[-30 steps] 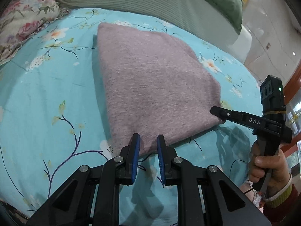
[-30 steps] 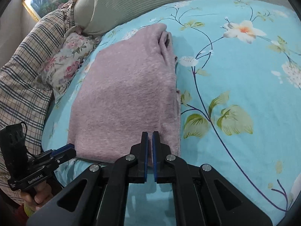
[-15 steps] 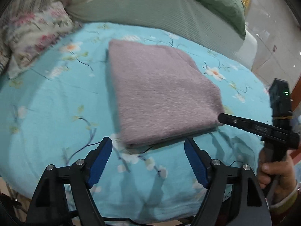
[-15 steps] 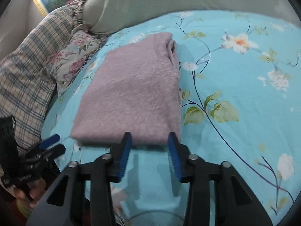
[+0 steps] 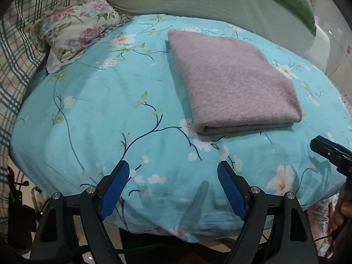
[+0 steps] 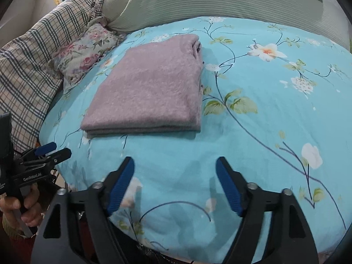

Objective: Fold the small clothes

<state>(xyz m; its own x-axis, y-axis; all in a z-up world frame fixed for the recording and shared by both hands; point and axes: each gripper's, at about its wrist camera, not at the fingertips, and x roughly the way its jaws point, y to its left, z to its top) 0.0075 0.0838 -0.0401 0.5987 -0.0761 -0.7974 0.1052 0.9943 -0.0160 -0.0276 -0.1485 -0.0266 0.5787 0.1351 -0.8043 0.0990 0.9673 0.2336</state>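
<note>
Left gripper (image 5: 173, 176): at 6 o'clock in the left wrist view; jaws wide and opening, only bedsheet between the blue pads. A second ago they were nearly together at the near edge of the cloth.
Right gripper (image 6: 175, 171): at 6 o'clock in the right wrist view; jaws opening, nothing between them. A second ago they were pressed together at the cloth's near hem.
What changed: both claws have let go of the garment and drawn back toward the bed's near edge; a strip of sheet now shows between fingertips and cloth.
Meaning for the task: my reading is that the fold is done and this garment has been released; what remains is at most a tidy-up or fetching another piece.
Hand pose: each gripper tilts steeply down at the bed; fingers (image 6: 28, 211) of the left hand wrap its handle at 8 o'clock in the right wrist view, well clear of the cloth. The other tool's tip shows at 3 o'clock in the left wrist view.
Folded mauve garment (image 5: 233, 81): flat on the blue floral bedsheet (image 5: 99, 101), at 1 o'clock from the left claw and 11 o'clock from the right; a neat rectangle, stacked layers along the near edge, touched by neither gripper.
Farther back: floral pillow (image 5: 74, 24) at 10 o'clock, plaid bedding (image 6: 33, 61) beside it, ribbed green bolster (image 6: 220, 0) at 12 o'clock.
</note>
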